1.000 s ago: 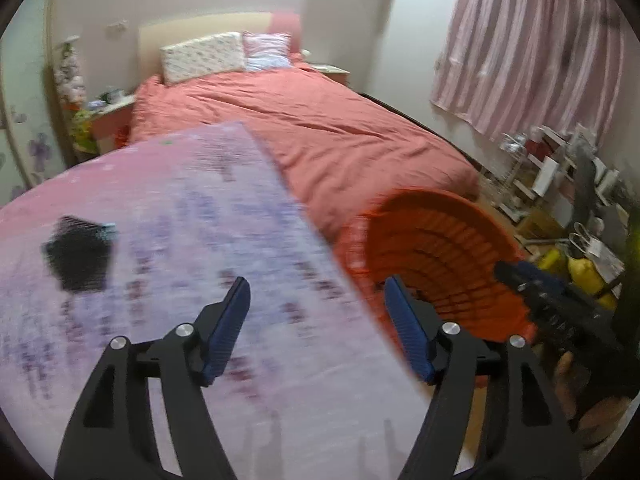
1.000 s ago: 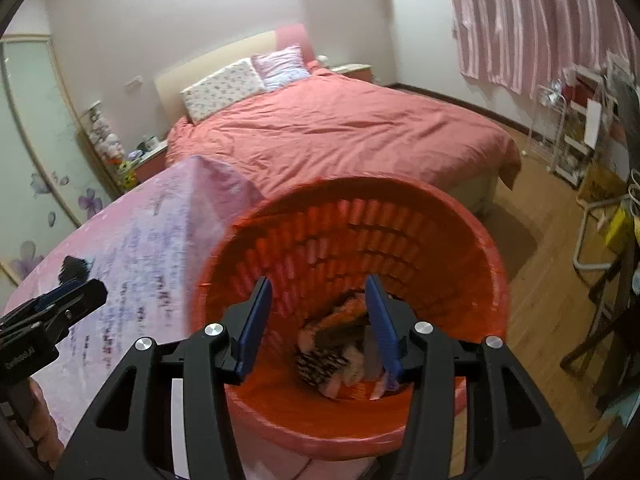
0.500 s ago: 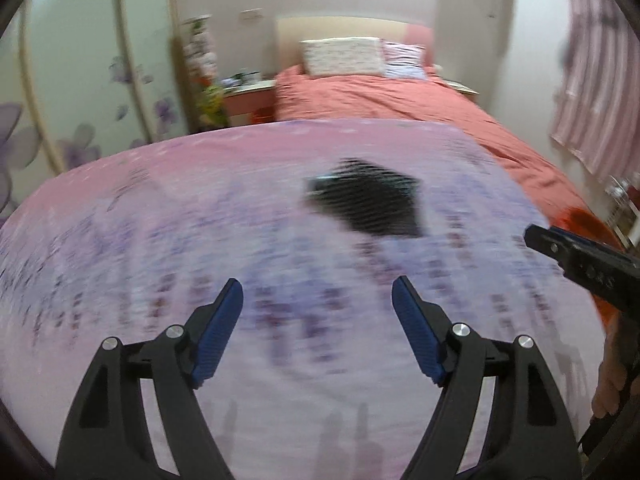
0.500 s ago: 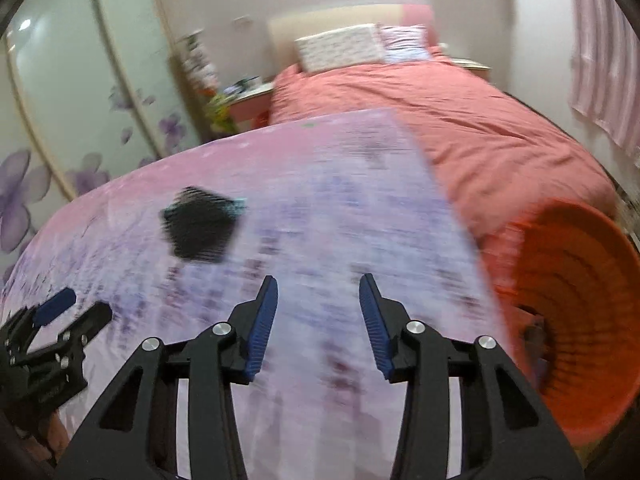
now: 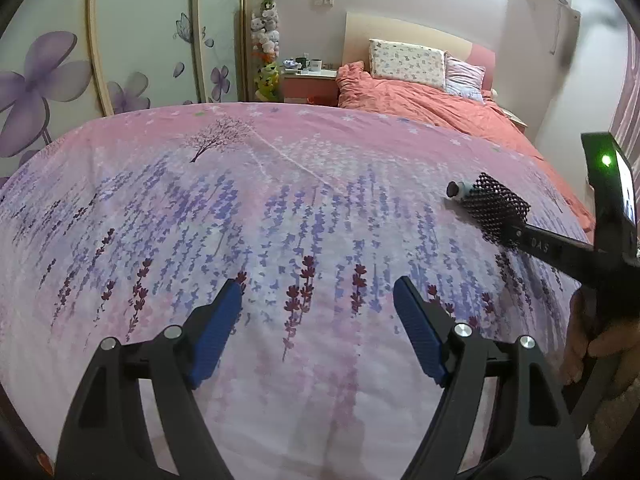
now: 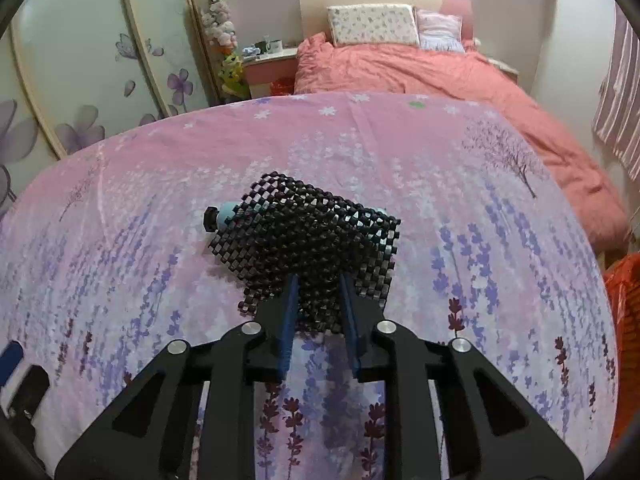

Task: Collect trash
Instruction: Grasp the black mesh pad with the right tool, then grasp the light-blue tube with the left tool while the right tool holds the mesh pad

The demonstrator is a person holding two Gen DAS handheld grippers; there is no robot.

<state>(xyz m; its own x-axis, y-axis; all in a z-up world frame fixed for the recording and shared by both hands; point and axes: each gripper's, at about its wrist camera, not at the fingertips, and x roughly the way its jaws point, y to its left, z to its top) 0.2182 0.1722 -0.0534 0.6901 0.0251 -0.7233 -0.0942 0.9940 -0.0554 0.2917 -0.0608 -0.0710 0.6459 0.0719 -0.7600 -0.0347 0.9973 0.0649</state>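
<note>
Tongs first, from left to right: our left tongs (image 5: 318,308) hover released over the desk (image 5: 280,208), blue pads wide apart with nothing between them. Beneath them we see a pink cloth printed with purple lavender sprigs and a small tree, which covers the whole desk.

Moving right, a bottle wrapped in black mesh netting (image 6: 316,240) lies on its side on the cloth, its dark cap and pale blue neck poking out at the left end. Our right tongs (image 6: 318,304) are closed in on the near edge of this netting, pads pressed against its loose folds; we cannot tell whether they pinch the bottle inside or only the mesh. From the left camera, the same bundle (image 5: 490,204) sits at the far right of the desk.

Further right, an orange basket (image 6: 624,312) shows past the desk's edge. Behind everything stands a bed (image 6: 420,68) with a coral duvet.
</note>
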